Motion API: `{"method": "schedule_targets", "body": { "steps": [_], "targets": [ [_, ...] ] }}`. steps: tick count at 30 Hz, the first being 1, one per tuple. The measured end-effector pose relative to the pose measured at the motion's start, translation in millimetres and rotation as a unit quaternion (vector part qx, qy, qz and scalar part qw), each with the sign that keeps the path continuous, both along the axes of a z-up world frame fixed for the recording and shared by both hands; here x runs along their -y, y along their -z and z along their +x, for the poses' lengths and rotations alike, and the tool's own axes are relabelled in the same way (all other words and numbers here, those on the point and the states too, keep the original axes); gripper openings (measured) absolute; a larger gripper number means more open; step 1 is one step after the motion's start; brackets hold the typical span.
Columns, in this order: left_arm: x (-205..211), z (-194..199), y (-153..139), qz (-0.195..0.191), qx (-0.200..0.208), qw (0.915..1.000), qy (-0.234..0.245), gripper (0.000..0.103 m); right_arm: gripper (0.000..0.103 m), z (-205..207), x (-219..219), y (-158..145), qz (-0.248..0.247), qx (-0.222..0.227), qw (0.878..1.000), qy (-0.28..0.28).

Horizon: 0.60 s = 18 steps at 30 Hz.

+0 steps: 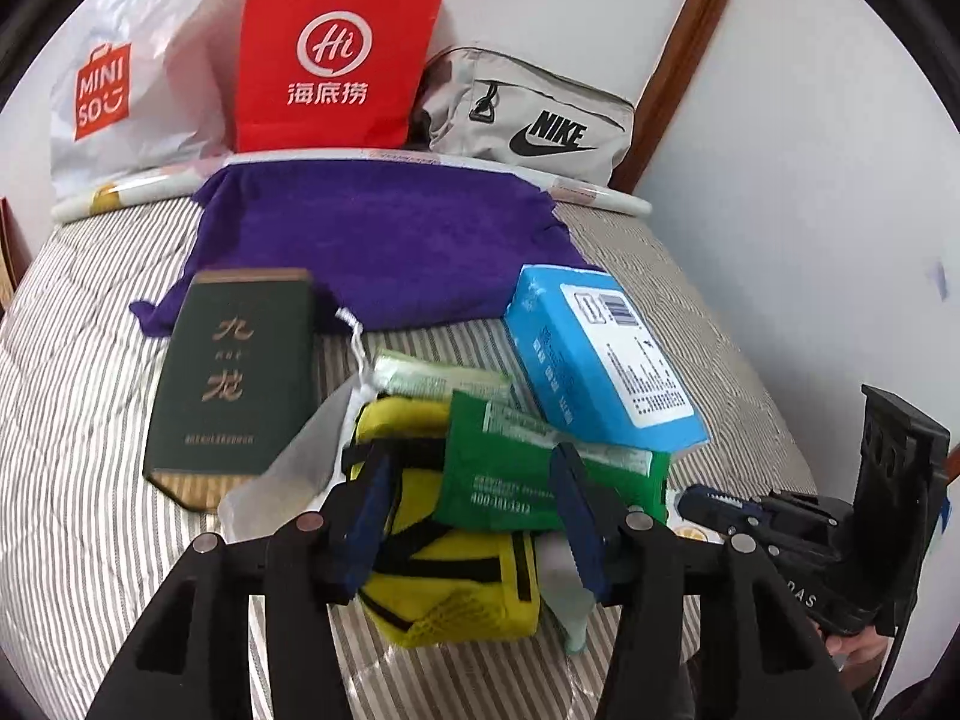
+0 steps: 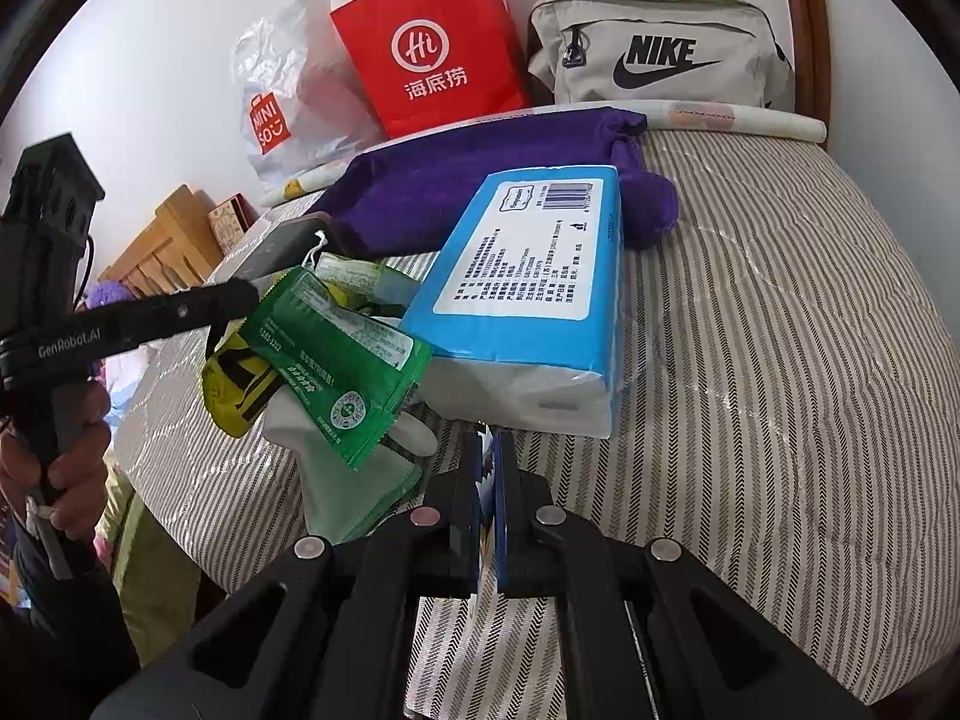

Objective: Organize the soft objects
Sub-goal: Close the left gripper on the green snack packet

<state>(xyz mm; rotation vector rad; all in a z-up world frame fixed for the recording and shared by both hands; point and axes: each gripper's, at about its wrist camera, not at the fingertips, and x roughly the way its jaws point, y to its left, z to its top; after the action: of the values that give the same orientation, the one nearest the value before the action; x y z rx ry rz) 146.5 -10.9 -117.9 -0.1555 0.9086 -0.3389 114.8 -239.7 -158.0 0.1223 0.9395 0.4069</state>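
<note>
While the green wipe packet (image 1: 510,468) lies atop the yellow pouch (image 1: 444,588) in the pile on the striped bed (image 1: 78,420), it is straddled by the half-parted left gripper (image 1: 474,516), apparently ungripped; clamping seems next. The right gripper (image 2: 487,474) is clenched, empty. The red paper bag (image 1: 336,54), Miniso bag (image 1: 114,78) and Nike pouch (image 1: 534,114) stand behind, contents unseen.

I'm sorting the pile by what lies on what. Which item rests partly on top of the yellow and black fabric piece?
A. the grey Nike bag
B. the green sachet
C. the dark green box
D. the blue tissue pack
B: the green sachet lies across the yellow and black fabric piece, while the blue tissue pack sits further right and the dark green box to the left.
</note>
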Motion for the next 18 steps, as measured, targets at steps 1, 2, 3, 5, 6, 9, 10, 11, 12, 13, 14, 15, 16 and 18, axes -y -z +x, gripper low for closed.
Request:
{"method": "schedule_targets", "body": {
  "steps": [1, 2, 3, 5, 6, 9, 10, 11, 12, 13, 14, 15, 16, 18],
  "targets": [
    [0, 1, 0, -0.002, 0.0, 1.0, 0.001, 0.051, 0.004, 0, 0, 0, -0.001, 0.0, 1.0, 0.0],
    [0, 2, -1, 0.0, -0.002, 1.0, -0.001, 0.051, 0.004, 1, 0, 1, -0.001, -0.001, 1.0, 0.001],
    [0, 3, -1, 0.008, -0.004, 0.9999, -0.005, 0.051, 0.004, 1, 1, 1, -0.001, -0.002, 1.0, 0.002],
    [-3, 0, -3, 0.015, -0.002, 0.9998, -0.011, 0.051, 0.004, 2, 2, 2, -0.002, -0.004, 1.0, 0.003],
    [-6, -2, -5, 0.007, 0.001, 0.9999, -0.011, 0.051, 0.004, 2, 2, 2, -0.001, -0.003, 1.0, 0.003],
    [-7, -2, -5, -0.01, 0.003, 0.9999, -0.006, 0.051, 0.004, 4, 2, 3, 0.001, -0.003, 1.0, 0.004],
    [-4, 0, -5, -0.006, 0.002, 1.0, -0.004, 0.051, 0.004, 5, 2, 4, 0.0, -0.004, 1.0, 0.004],
    [-1, 3, -4, 0.0, 0.001, 1.0, 0.0, 0.051, 0.004, 5, 1, 5, 0.0, -0.006, 1.0, 0.003],
    [3, 6, -2, 0.007, 0.0, 1.0, 0.004, 0.051, 0.004, 5, 1, 5, 0.0, -0.005, 1.0, 0.003],
    [7, 9, 0, 0.015, -0.002, 0.9998, 0.009, 0.051, 0.004, 5, 1, 5, 0.0, -0.005, 1.0, 0.003],
    [10, 11, 3, 0.018, -0.005, 0.9997, 0.012, 0.051, 0.004, 4, 1, 5, 0.001, -0.004, 1.0, 0.003],
    [12, 14, 7, 0.02, -0.012, 0.9996, 0.016, 0.051, 0.004, 3, 1, 4, 0.001, -0.004, 1.0, 0.002],
    [12, 15, 10, 0.018, -0.019, 0.9995, 0.02, 0.051, 0.004, 3, 1, 4, 0.001, -0.003, 1.0, 0.002],
    [13, 18, 17, 0.014, -0.031, 0.9991, 0.024, 0.051, 0.004, 3, 2, 4, 0.0, -0.005, 1.0, 0.003]
  ]
}}
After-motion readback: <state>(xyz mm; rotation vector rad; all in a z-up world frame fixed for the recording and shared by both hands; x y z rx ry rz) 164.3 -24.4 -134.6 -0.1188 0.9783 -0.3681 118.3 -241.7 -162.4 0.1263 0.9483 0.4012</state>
